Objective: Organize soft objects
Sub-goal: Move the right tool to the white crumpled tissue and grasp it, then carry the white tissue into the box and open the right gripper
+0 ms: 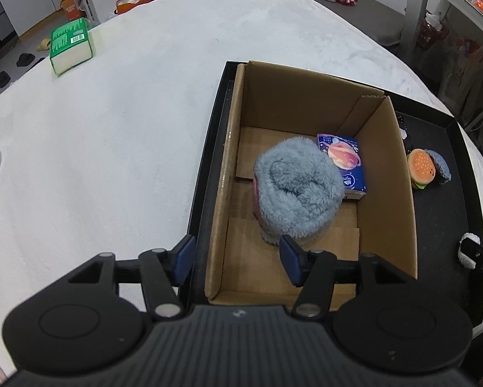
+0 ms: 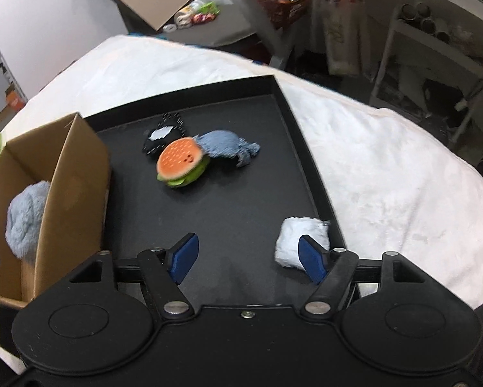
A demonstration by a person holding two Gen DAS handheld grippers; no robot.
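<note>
With both jaws apart and empty, the right hand-held gripper point(image 2: 247, 259) could nudge the white plush point(image 2: 297, 243) (beside one pad, not between) against the tray point(image 2: 309, 148) wall, while the left hand-held gripper point(image 1: 238, 259) idles over the cardboard box point(image 1: 399, 193).

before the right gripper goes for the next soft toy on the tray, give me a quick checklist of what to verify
1. Left gripper clear of the fluffy blue bundle: ok, jaws open, nothing between them.
2. Blue bundle down inside the cardboard box: ok, beside the planet-print packet.
3. Right gripper empty and open: ok.
4. White fluffy piece lined up between the fingers: not ok, it lies by the right-hand finger, off centre.
5. Burger plush free to lift: cannot tell, it lies against the black plush and grey-blue plush.
6. Room left in the box: ok, bare floor shows.
</note>
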